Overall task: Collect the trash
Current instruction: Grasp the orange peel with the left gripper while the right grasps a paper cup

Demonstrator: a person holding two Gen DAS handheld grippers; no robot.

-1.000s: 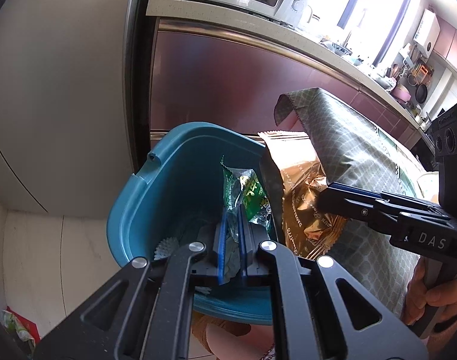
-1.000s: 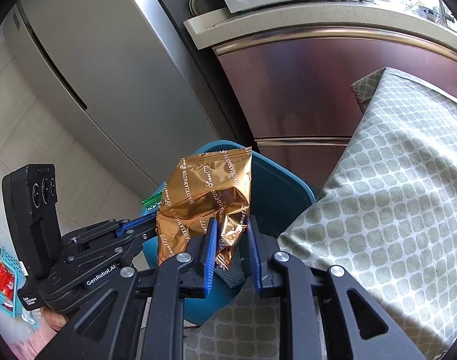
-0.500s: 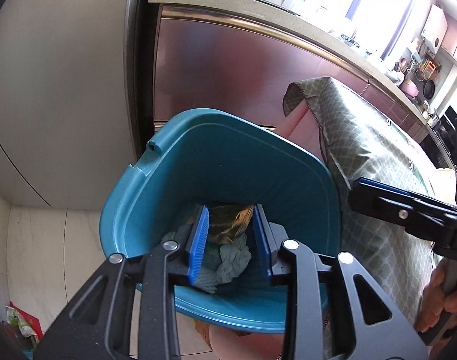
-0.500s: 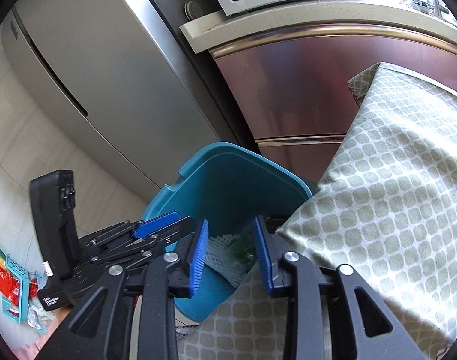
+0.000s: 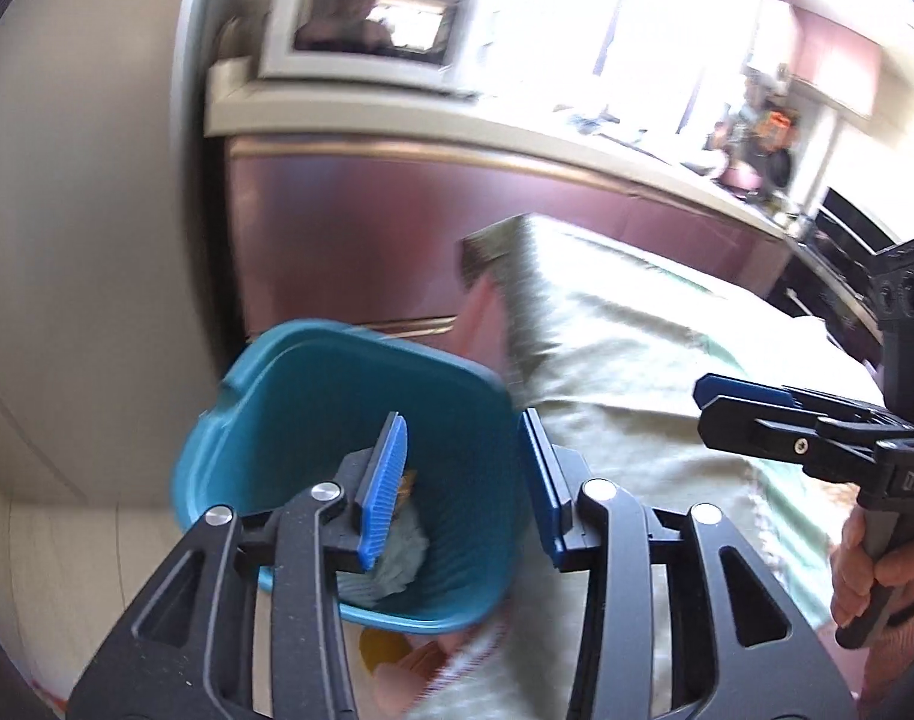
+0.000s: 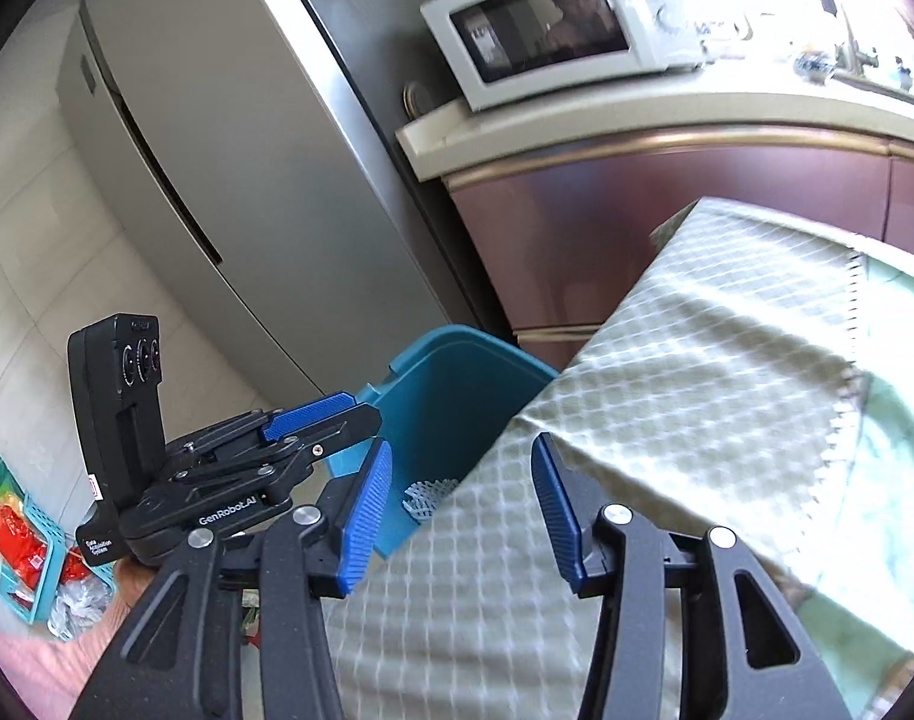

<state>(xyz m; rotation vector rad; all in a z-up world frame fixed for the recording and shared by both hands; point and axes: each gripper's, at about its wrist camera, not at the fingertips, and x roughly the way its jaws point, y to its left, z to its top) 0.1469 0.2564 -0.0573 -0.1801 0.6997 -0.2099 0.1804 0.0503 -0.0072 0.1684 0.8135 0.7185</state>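
A teal bin stands on the floor beside the cloth-covered table; it also shows in the right wrist view. Pale crumpled trash and a bit of gold wrapper lie in its bottom; white foam netting shows in the right wrist view. My left gripper is open and empty above the bin's right rim. My right gripper is open and empty over the table's edge, right of the bin. Each gripper shows in the other's view, the left and the right.
A steel fridge stands behind the bin, next to maroon cabinets with a microwave on the counter. A small teal basket with red packets sits on the floor at the left.
Both grippers let go of their wrappers, which dropped into the bin. Both have since opened wider and pulled up and back, tilting toward the table.
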